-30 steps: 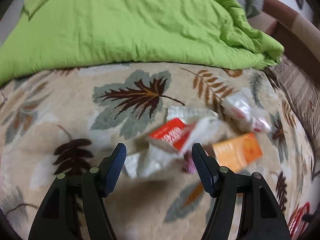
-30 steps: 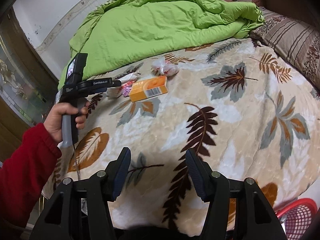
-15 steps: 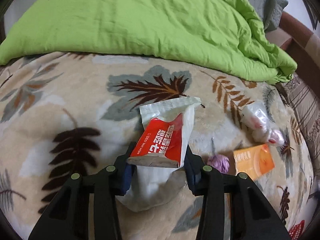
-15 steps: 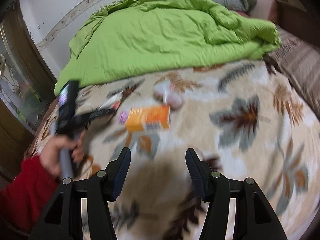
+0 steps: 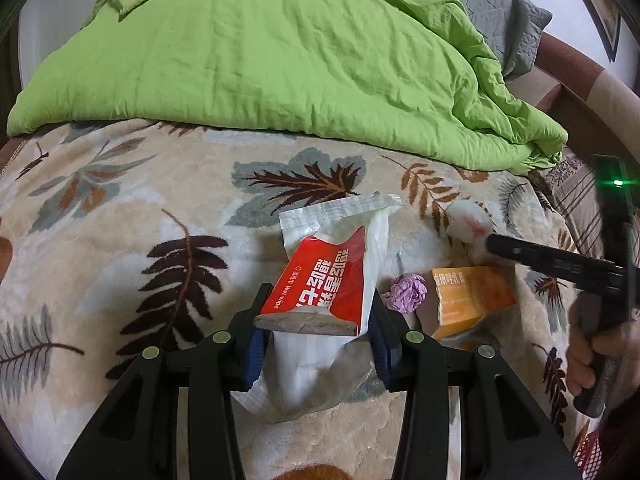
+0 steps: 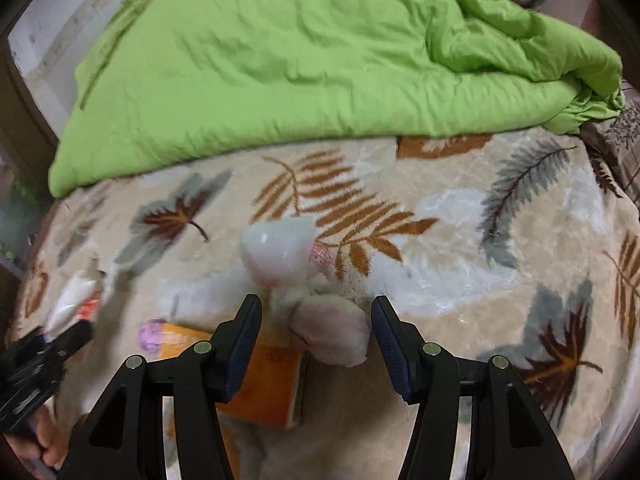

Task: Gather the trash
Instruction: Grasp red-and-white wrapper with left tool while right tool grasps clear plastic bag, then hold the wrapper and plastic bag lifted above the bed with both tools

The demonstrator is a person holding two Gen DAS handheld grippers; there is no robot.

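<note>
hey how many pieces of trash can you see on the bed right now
4. A red-and-white wet wipe pack clamped in the left gripper; a purple crumpled wrapper beside it; an orange box further right; a white plastic bag ahead of the right gripper. More may be hidden.

both wrist views angled down, close, sharing orange box

Ahead of the tool a rumpled green duvet lies piled across the far side of a beige leaf-patterned blanket, with a grey quilted pillow behind it, a striped brown pillow off right, and a red basket at lower right.
</note>
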